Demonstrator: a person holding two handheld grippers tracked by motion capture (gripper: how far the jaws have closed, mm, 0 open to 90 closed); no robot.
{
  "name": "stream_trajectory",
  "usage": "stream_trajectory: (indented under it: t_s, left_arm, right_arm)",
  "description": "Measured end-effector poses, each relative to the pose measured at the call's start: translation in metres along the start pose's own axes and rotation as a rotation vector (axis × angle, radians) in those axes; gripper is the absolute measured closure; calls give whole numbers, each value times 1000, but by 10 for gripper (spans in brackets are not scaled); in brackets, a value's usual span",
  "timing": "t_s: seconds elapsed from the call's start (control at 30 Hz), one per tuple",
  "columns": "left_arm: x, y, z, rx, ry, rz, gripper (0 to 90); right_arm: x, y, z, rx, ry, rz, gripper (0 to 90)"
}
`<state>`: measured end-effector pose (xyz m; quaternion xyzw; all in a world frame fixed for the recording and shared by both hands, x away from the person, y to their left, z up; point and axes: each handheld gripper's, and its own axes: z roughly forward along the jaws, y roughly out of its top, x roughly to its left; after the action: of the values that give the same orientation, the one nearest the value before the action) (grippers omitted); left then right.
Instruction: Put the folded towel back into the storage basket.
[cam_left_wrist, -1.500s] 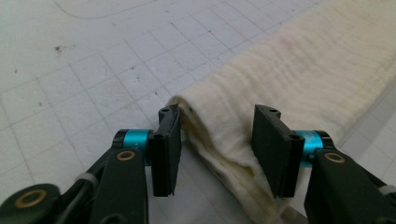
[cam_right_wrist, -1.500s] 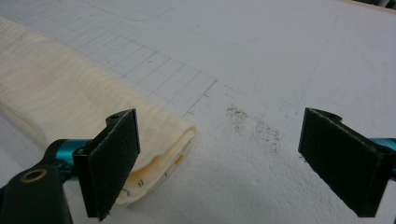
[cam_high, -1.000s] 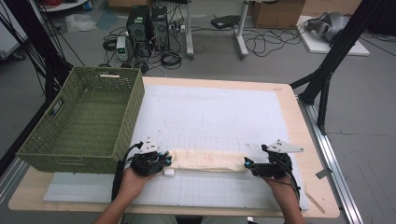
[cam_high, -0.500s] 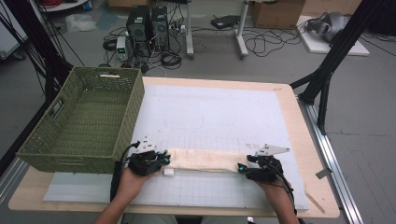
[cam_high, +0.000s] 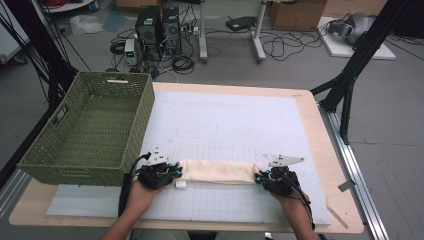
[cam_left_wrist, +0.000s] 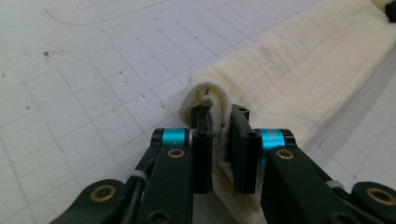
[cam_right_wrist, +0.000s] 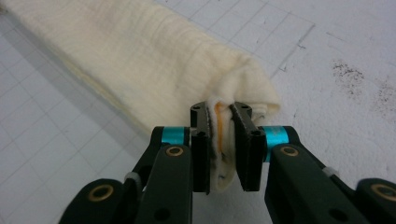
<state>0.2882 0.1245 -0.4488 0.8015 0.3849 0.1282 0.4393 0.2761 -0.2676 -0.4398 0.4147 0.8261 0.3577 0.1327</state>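
High view: folded cloth (cam_high: 217, 171) flat on worktop (cam_high: 240, 125) near front edge. Left gripper (cam_high: 172, 171) clamped on one end; right gripper (cam_high: 260, 176) jaws just closed on other end. Both ends pinched, ready to lift.

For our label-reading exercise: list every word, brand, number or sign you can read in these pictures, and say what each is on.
No readable text in any view.
Small white tag beside the cloth: too small to tell whether it bears print.
Pale strip on the basket rim: nothing legible.
Computer towers on the floor: any markings are blurred.
White mat: drawn grid lines, no numbers.
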Motion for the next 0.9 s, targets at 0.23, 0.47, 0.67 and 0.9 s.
stream_trajectory:
  t_s: [0.23, 0.47, 0.67, 0.9]
  left_arm:
    - [0, 3, -4, -19, -5, -1, 811]
    - [0, 13, -17, -89, -12, -14, 813]
    - [-4, 18, -24, -116, -8, -22, 813]
    - [-7, 31, -40, -168, 33, -16, 812]
  right_arm:
    - [-1, 1, -2, -24, -8, 3, 820]
    - [-5, 8, -7, -79, -13, 16, 821]
    - [-7, 16, -5, -77, -23, -3, 820]
    - [-13, 39, -6, -113, -45, -35, 819]
